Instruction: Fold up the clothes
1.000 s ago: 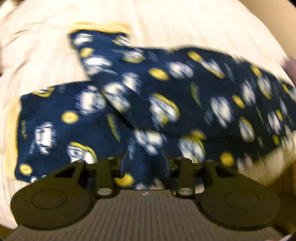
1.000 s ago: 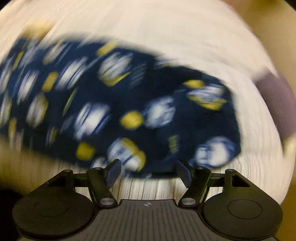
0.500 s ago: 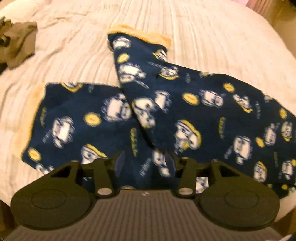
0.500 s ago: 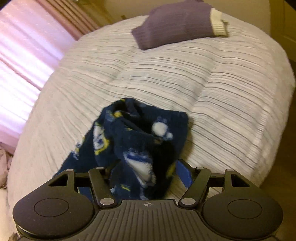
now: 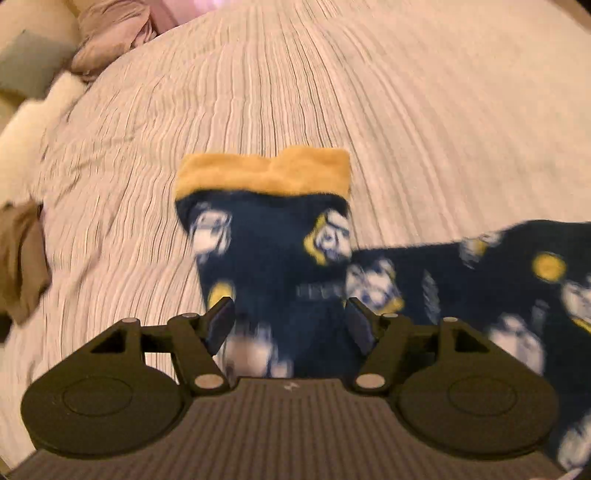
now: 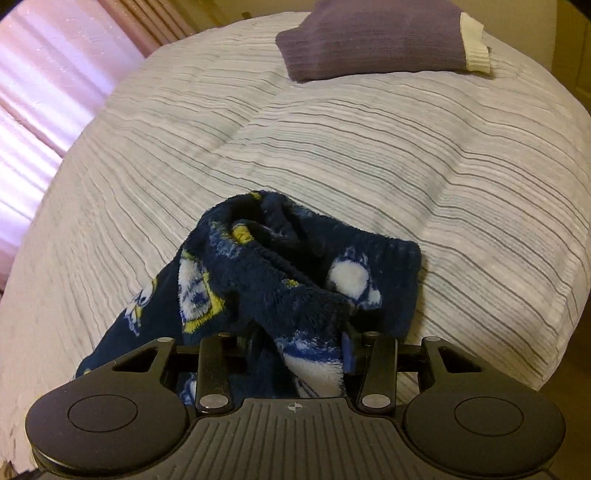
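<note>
Navy fleece pyjama trousers [image 5: 273,258] with a white and yellow print lie on the striped bed cover [image 5: 332,92]. One leg, ending in a yellow cuff [image 5: 262,173], runs straight away from my left gripper [image 5: 290,321]. Its jaws are opening, with the leg's cloth lying loose between the pads. In the right wrist view the other end of the trousers [image 6: 295,266] is bunched up in folds. My right gripper [image 6: 295,350] is closing on that bunch, which fills the gap. Its right pad [image 6: 346,350] touches the fleece, and cloth hides the left one.
A folded purple garment [image 6: 376,37] with a white cuff lies at the far end of the bed. A brown garment [image 5: 22,258] sits at the left edge, with cushions [image 5: 107,33] and something white and fluffy [image 5: 37,114] beyond. Pink curtains [image 6: 48,74] hang on the left.
My left gripper has swung along the trousers to the cuffed leg end and its jaws have spread. My right gripper's jaws have narrowed onto the bunched fleece.
</note>
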{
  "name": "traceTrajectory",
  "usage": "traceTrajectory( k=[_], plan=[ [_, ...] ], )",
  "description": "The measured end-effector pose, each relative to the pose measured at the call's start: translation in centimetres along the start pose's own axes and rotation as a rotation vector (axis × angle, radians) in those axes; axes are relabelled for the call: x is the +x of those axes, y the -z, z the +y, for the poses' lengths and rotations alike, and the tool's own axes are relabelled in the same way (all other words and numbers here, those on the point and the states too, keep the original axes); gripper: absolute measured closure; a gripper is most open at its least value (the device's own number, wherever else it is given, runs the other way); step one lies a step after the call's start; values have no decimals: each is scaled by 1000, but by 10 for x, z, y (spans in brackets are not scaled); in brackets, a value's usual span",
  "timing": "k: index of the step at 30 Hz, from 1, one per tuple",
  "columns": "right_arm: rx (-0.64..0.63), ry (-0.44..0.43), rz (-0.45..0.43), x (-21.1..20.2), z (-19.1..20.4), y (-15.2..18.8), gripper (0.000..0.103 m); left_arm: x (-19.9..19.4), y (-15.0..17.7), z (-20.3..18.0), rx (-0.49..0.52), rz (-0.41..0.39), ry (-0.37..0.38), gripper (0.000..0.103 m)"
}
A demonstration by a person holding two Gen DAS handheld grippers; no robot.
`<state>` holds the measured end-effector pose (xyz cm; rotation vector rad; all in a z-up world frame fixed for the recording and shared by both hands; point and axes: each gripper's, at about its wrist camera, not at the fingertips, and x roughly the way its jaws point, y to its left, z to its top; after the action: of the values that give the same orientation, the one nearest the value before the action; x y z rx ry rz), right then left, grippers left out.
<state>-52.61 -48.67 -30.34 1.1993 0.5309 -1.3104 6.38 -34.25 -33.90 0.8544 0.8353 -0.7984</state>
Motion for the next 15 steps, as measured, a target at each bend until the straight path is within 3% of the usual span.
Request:
traceTrajectory(
  k=[3, 4, 5, 6, 9, 12, 15],
  plan=[
    [-15, 20, -13, 0, 6, 0, 59, 34, -10, -11, 61, 36, -55, 44],
    [-24, 28, -19, -1, 9, -1, 59, 42, -11, -12, 78, 47, -54, 69],
    [-37, 36, -27, -1, 11, -1, 69, 45, -11, -9, 74, 48, -32, 93],
    [-50, 40, -33, -2, 13, -3, 86, 44, -11, -2, 38, 37, -2, 95],
    [-84, 34, -56, -10, 18, -12, 88, 24, -8, 38, -147, -32, 88, 98],
    [-111, 9, -81, -19, 23, -26, 90, -15, 3, 91, -327, -125, 89, 99],
    [-144, -36, -106, -28, 30, -41, 91, -75, 38, 150, -577, -227, 93, 99]
  ],
)
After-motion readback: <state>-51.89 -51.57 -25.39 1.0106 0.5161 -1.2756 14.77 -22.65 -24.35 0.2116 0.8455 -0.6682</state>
